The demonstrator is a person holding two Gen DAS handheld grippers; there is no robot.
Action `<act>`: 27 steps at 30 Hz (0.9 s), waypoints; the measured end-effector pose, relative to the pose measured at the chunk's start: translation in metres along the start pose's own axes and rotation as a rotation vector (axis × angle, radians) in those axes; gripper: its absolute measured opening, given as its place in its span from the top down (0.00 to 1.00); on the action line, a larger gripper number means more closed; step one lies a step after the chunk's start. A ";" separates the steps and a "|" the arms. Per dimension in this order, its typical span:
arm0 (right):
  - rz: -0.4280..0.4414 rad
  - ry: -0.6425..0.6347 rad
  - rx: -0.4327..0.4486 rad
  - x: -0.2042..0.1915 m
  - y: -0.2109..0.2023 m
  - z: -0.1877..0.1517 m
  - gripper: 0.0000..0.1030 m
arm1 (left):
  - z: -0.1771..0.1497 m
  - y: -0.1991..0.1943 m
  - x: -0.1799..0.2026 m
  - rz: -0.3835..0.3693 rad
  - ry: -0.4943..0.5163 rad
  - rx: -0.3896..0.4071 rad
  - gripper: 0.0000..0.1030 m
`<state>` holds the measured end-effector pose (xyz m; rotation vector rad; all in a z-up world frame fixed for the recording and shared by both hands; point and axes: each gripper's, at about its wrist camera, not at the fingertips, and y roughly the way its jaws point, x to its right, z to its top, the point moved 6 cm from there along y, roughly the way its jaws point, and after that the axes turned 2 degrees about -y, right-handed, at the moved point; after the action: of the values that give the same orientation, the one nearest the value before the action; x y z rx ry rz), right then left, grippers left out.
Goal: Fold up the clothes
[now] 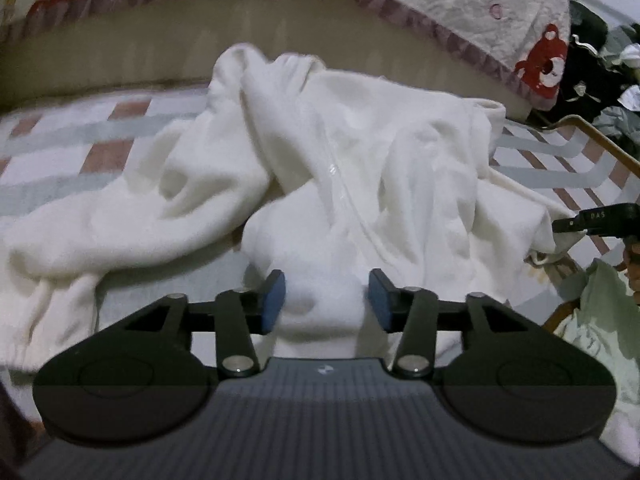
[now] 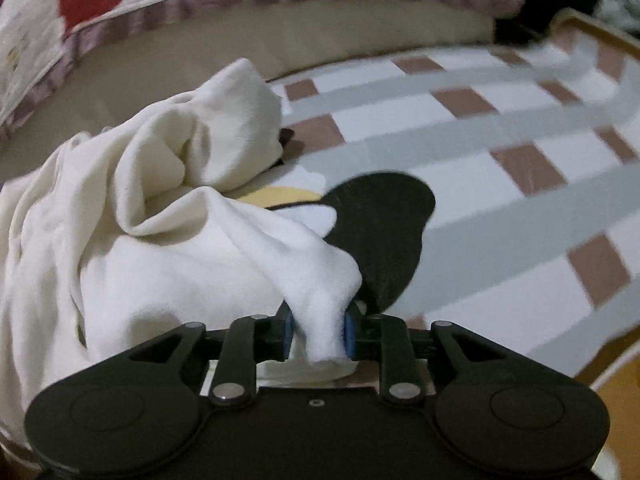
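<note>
Nearest me, my right gripper (image 2: 318,334) is clenched on a bunched fold of the white garment (image 2: 160,240), both blue pads pressing the cloth; my left gripper (image 1: 326,304) stands released, a hump of the same garment (image 1: 320,168) between its pads, which sit apart from the cloth; the garment lies crumpled on the checked bedsheet (image 2: 480,152); a black patch (image 2: 384,224) shows beyond the fold; farthest, a quilt with red bears (image 1: 480,8).

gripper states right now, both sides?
Left gripper: jaws apart, white garment bunched between them; grip cannot be told.
Right gripper: closed on a fold of the white garment.
</note>
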<state>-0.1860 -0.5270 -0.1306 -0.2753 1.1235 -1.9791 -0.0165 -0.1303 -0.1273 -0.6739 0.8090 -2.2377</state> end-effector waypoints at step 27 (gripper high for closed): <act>0.075 -0.653 0.037 -0.083 -0.032 -0.024 0.51 | 0.012 -0.001 -0.019 0.061 -0.136 0.034 0.39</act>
<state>-0.1638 -0.4414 -0.1027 -0.7809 0.6594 -1.6531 0.0038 -0.1203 -0.1229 -0.7658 0.7138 -2.1211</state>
